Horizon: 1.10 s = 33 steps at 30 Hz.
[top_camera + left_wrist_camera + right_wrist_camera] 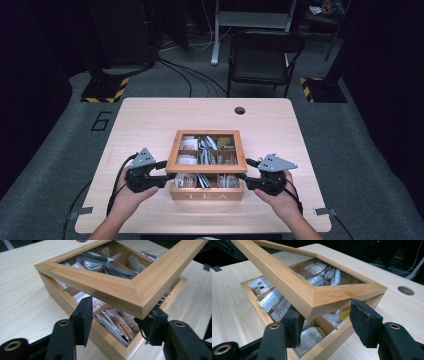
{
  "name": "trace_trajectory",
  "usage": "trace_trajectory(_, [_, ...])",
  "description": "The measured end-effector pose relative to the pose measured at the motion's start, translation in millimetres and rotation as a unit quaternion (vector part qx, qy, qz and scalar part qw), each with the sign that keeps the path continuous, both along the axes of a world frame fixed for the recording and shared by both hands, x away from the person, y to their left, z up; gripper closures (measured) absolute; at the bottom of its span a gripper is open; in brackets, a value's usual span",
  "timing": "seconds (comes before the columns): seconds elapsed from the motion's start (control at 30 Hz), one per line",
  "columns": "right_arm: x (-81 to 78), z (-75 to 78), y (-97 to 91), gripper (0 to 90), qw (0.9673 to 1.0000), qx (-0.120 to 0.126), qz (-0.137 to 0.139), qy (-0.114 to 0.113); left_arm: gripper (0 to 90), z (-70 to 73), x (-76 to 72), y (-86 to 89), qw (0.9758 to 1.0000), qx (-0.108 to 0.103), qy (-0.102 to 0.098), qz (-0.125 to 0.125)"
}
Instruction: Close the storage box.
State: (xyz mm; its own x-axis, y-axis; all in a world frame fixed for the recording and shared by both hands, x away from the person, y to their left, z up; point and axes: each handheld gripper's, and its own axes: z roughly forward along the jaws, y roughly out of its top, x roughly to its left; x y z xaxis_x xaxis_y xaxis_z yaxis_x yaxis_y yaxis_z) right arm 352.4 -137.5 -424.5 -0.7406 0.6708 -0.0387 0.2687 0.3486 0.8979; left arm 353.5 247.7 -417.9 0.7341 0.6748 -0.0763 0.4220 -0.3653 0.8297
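A wooden tea box (207, 194) marked TEA stands near the table's front edge, its compartments full of tea bags (117, 322). Its glass-paned wooden lid (172, 150) is tilted up at the front and hinged at the far side. My left gripper (168, 172) grips the lid's front left corner (140, 302), one jaw on each side of the frame. On the other side, my right gripper (245, 170) clamps the front right corner (329, 300) the same way. Packets (277, 302) show in the gap under the raised lid.
The light wooden table (150, 120) has a round cable hole (240, 110) at the far middle. Beyond it stand a black folding chair (265, 55), floor cables (190, 75) and stand bases with yellow-black stripes (105, 92).
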Motion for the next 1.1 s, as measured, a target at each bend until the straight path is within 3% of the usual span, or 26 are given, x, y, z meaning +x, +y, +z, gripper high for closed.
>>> trace_trajectory(0.53, [-16.4,-20.2,0.5,44.5,0.9996,-0.006,-0.001,0.026,47.4,-19.5,-11.6,-1.9,0.9998,0.007,0.013,-0.013])
trace_trajectory(1.1, [-23.2,-33.5,1.2,44.0,0.9987,-0.012,0.0,0.05,47.4,-34.7,-17.7,-1.8,0.9995,0.01,0.024,-0.018])
